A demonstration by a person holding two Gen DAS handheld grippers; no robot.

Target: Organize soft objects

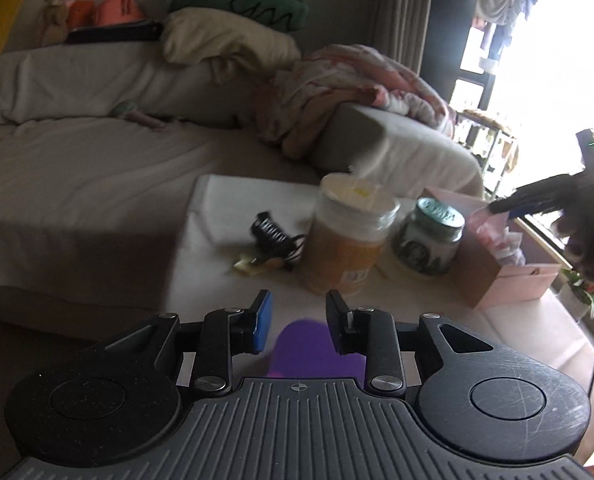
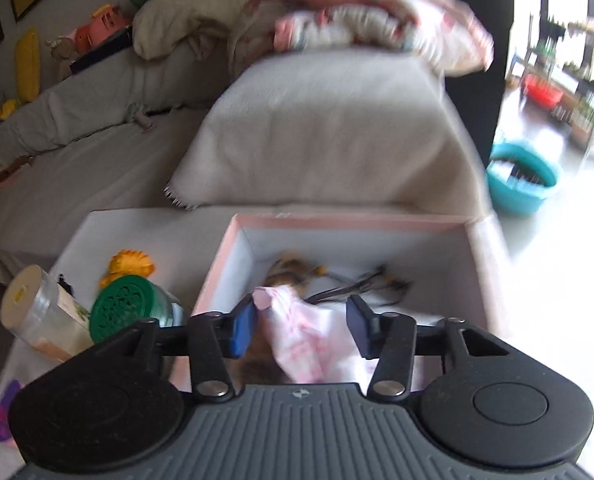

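A pink-rimmed box stands on the white table; it also shows in the left wrist view. Inside lie a pink-and-white cloth and a brown furry toy. My right gripper hangs open over the box, its fingers either side of the cloth without pinching it. My left gripper is open and empty above a purple soft thing on the table. The right gripper appears at the right edge of the left wrist view over the box.
On the table stand a tall jar with a cream lid, a short jar with a green lid, a black clip and cord and an orange soft toy. A sofa with pillows and a blanket lies behind. A teal basin sits on the floor.
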